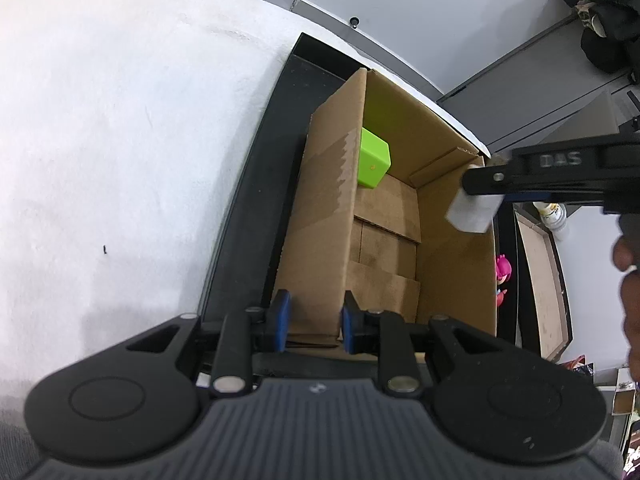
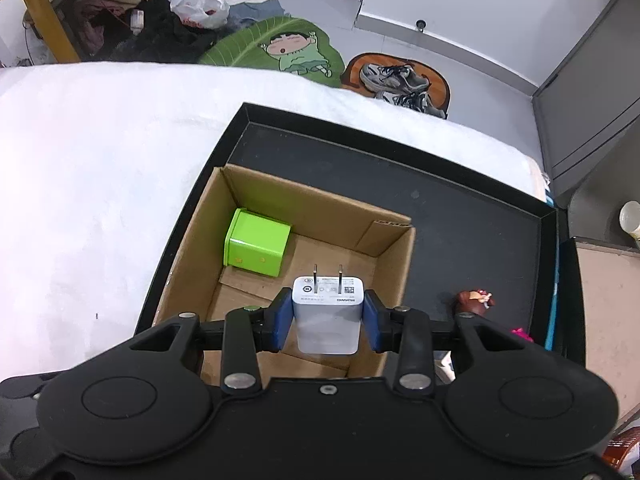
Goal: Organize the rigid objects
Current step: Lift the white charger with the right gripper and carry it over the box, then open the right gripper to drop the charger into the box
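Note:
My right gripper (image 2: 328,318) is shut on a white plug charger (image 2: 327,318), prongs pointing away, held above the open cardboard box (image 2: 396,280). Seen from the left wrist, the same charger (image 1: 472,210) hangs over the box's right wall. A green cube-shaped box (image 2: 258,242) lies in the far left corner of the cardboard box's floor; the left wrist view shows this green box (image 1: 374,162) too. My left gripper (image 1: 314,320) is shut on the near left wall of the cardboard box (image 1: 324,208).
The cardboard box stands in a black tray (image 2: 460,216) on a white covered surface (image 2: 100,160). Small figurines lie on the tray to the right, a brown one (image 2: 474,300) and a pink one (image 1: 502,268). A person's hand (image 1: 628,292) shows at the right edge. Beyond the surface is floor clutter.

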A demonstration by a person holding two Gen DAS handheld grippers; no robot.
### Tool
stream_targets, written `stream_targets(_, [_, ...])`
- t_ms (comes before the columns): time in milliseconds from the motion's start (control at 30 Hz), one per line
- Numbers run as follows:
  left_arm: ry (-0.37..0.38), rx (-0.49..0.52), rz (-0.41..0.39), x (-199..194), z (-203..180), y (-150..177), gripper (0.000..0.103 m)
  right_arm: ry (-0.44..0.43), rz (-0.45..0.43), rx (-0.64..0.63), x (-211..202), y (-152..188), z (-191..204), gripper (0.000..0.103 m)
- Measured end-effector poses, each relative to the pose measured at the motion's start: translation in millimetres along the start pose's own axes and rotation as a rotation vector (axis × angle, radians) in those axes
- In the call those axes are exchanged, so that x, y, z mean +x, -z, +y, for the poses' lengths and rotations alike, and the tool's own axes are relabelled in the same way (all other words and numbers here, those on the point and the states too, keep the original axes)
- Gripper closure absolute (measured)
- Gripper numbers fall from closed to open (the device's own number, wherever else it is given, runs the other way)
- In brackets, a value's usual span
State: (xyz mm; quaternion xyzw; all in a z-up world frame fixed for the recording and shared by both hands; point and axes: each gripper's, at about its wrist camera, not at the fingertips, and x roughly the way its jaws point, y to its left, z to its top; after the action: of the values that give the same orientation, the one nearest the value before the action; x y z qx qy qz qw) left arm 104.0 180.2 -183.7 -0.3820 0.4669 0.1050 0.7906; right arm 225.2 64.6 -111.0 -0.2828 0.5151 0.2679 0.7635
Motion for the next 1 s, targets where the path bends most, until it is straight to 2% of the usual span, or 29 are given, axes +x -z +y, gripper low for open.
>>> stream_targets(733, [-0.009, 0.008, 0.017, 3, -2, -4, 0.080, 0.078, 0.054, -0.042, 59, -5, 17, 0.066])
stream_targets(1000, [-0.008, 0.000, 0.011, 4, -3, -2, 0.079, 0.096, 0.015, -0.036, 48, -5, 13, 0.063])
